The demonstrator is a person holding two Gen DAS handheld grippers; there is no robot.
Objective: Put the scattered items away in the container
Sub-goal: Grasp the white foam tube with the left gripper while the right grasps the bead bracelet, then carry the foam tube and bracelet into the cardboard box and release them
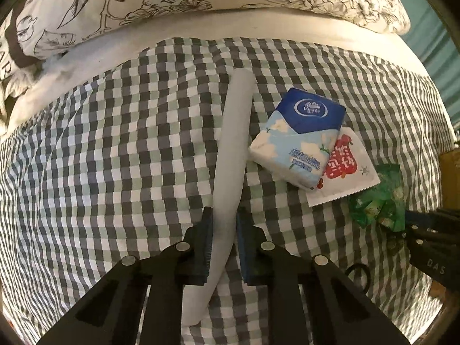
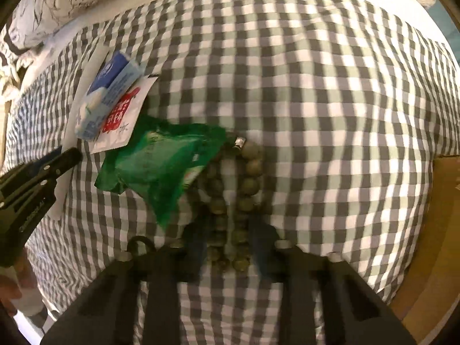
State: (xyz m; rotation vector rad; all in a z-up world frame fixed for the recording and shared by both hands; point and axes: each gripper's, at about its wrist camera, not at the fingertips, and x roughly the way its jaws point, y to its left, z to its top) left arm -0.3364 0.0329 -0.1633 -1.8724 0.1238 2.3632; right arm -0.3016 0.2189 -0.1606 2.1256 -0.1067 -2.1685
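Two grippers work over a checked bedspread (image 1: 115, 143), each pointing steeply down. Nearest in the left wrist view, the left gripper (image 1: 224, 244) has its blue pads pressed against the sides of a long pale grey tube (image 1: 230, 149), clamping it near the lower end; the tube lies flat and runs away up the cloth, so a grasp across its narrow width suits it. In the right wrist view, the right gripper (image 2: 227, 247) straddles a loop of dull green-brown beads (image 2: 247, 189) lying on the cloth. Its jaws stand narrow with both strands between them, but blur hides whether the pads actually press (I would not call it a grip yet).

Just beyond the beads, touching them, lies a crumpled green wrapper (image 2: 161, 166). Further off sits a soft tissue pack (image 1: 299, 138), blue on top and sky-printed below, bearing an oval logo that seems to read "Vinda"; the smaller print is illegible. It rests on a white sachet (image 1: 345, 172) with a red panel of characters I cannot make out. Farthest, a floral-printed pillow (image 1: 172, 0) borders the bed.

No container shows clearly; a brown cardboard edge (image 2: 442, 230) at the right may be it.
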